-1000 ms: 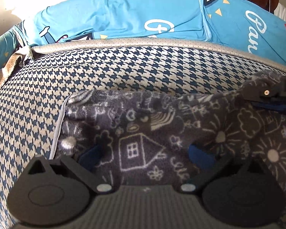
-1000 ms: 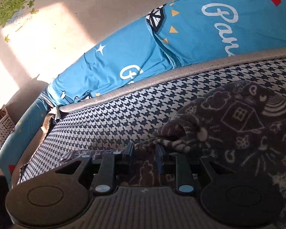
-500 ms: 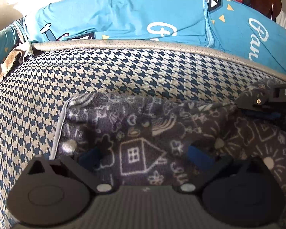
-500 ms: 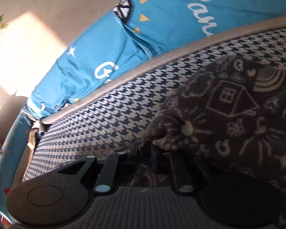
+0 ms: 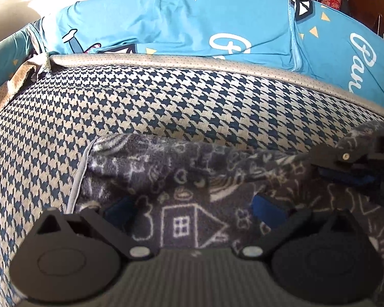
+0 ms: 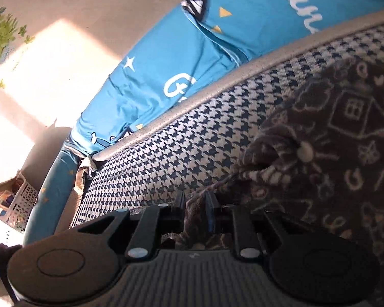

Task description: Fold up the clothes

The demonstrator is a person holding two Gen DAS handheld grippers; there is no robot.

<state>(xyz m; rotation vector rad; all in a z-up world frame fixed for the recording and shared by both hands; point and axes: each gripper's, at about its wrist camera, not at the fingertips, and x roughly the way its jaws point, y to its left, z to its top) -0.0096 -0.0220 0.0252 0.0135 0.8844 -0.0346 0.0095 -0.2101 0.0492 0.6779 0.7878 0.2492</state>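
Pinching a gathered edge of the fleece (image 6: 332, 158) on the bed (image 6: 181, 138), the right gripper (image 6: 195, 206) is holding it for folding while the left gripper (image 5: 192, 204), jaws spread, is pressing the cloth flat.

**Count of things in view**

One dark fleece garment (image 5: 181, 186) printed with white doodles. Two grippers: the left gripper (image 5: 192, 207) and the right gripper (image 6: 195, 204). One houndstooth cushion (image 5: 140, 107). Two blue printed pillows: one pillow (image 5: 166, 25) with a star, a second pillow (image 5: 345, 51) with white script. One white perforated basket (image 6: 20, 204).
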